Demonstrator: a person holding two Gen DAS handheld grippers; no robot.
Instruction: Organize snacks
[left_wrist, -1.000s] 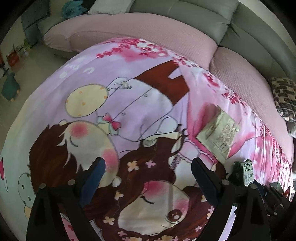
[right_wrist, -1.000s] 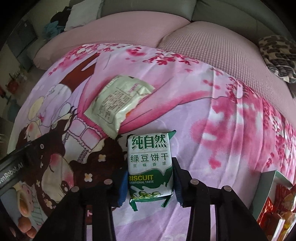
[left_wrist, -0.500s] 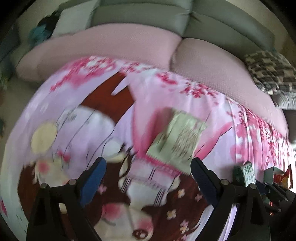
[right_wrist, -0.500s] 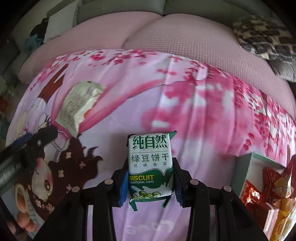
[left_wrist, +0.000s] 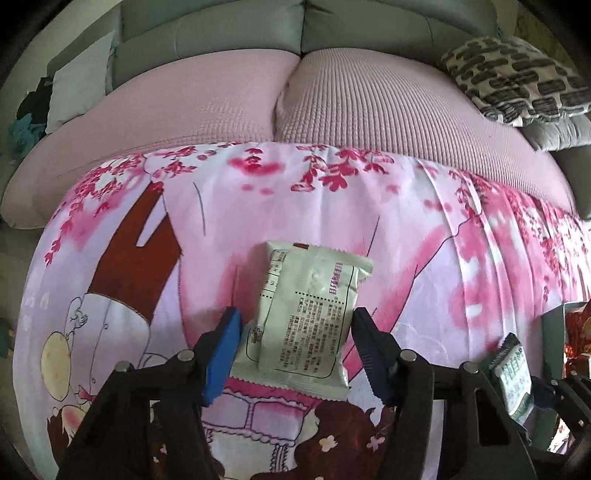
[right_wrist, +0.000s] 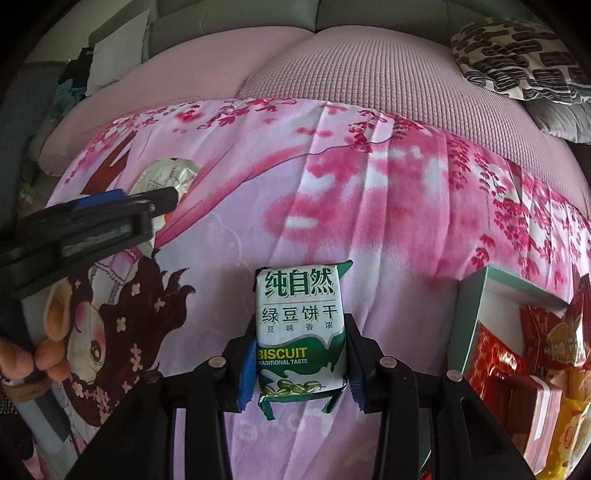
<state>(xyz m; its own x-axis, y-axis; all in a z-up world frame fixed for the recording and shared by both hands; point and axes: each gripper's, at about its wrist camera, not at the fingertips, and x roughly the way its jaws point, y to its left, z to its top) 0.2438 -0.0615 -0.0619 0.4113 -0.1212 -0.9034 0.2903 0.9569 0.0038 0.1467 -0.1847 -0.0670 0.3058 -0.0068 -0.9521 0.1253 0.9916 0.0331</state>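
A pale green snack packet (left_wrist: 306, 314) lies back side up on the pink cartoon blanket (left_wrist: 332, 206). My left gripper (left_wrist: 295, 328) is open, its jaws on either side of the packet's near end, not pressing it. My right gripper (right_wrist: 300, 354) is shut on a green-and-white biscuit pack (right_wrist: 300, 325), held upright above the blanket. That pack also shows at the right edge of the left wrist view (left_wrist: 513, 373). The left gripper (right_wrist: 110, 210) shows in the right wrist view over the pale packet (right_wrist: 166, 177).
A green-rimmed box (right_wrist: 476, 306) with several red and yellow snack packets (right_wrist: 554, 339) stands at the right. A pink sofa cushion (left_wrist: 369, 99) lies behind the blanket, with a patterned pillow (left_wrist: 517, 77) at the far right.
My left gripper has swung right and moved in so the pale packet now lies between its jaws. My right gripper has carried the biscuit pack to the right, closer to the box.
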